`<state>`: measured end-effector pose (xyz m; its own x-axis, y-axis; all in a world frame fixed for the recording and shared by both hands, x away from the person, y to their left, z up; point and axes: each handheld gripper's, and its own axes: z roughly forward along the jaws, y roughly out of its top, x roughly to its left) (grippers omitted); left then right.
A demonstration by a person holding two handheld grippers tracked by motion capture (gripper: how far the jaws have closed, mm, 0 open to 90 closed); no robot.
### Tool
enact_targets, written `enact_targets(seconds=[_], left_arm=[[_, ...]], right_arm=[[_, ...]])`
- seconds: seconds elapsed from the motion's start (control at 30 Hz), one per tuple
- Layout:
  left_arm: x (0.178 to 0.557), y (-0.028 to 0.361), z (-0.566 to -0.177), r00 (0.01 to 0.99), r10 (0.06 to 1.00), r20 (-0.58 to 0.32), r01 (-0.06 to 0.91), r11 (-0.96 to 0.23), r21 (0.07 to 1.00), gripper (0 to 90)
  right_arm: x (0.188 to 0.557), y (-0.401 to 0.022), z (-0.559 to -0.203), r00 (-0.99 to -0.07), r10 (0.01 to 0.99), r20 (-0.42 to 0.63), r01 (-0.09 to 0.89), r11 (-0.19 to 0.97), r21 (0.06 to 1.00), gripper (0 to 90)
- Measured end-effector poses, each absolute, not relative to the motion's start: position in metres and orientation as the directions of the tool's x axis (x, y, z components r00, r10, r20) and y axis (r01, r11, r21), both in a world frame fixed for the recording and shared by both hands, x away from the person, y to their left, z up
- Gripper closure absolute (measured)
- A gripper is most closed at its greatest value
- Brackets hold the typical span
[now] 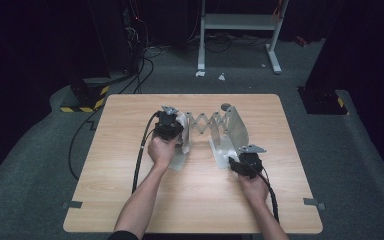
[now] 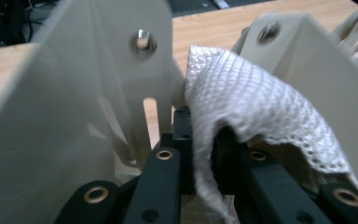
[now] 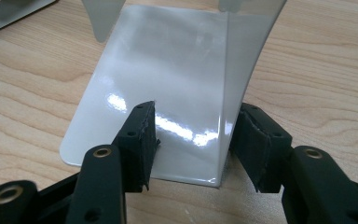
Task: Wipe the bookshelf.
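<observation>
High view: rack [image 1: 215, 125] mid-table [image 1: 130, 200], margins all around.

A: What's around the rig?
B: Wooden surface [image 1: 130, 200], grey tape tabs at its near corners [image 1: 73, 204]. Grey carpet floor [image 1: 25, 165].
A: Behind?
B: White frame stand [image 1: 240, 22], loose black cables [image 1: 147, 62], yellow-black hazard-striped base [image 1: 87, 97].

we have our left gripper [image 1: 174, 126] left of the frame's centre, jaws clamped nearly together; our right gripper [image 1: 237, 163] sits lower right of centre, jaws spread wide, both forearms rising from the bottom edge.
</observation>
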<state>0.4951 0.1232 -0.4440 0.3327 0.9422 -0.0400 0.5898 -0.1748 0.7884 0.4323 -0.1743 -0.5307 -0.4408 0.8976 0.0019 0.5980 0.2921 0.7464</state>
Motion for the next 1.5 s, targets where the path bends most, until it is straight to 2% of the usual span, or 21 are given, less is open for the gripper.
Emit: enact_targets(seconds=[0.33, 0.53, 0.9, 1.5], left_arm=[[0.496, 0.121, -0.46, 0.344, 0.938, -0.035, 0.618, -0.198, 0.761, 82.3], [0.494, 0.121, -0.463, 0.348, 0.937, 0.004, 0.619, -0.233, 0.75, 82.2], [0.49, 0.127, -0.422, 0.351, 0.936, -0.016, 0.545, -0.19, 0.817, 82.1], [0.492, 0.109, -0.454, 0.386, 0.922, 0.019, 0.581, -0.259, 0.772, 81.9]], right_arm=[[0.432, -0.174, -0.531, -0.44, 0.898, 0.0, 0.598, 0.293, 0.746, 49.1], [0.432, -0.174, -0.531, -0.44, 0.898, 0.001, 0.598, 0.293, 0.746, 49.0], [0.432, -0.174, -0.531, -0.437, 0.9, -0.001, 0.6, 0.292, 0.745, 48.5], [0.431, -0.173, -0.531, -0.436, 0.9, -0.004, 0.599, 0.293, 0.745, 48.1]])
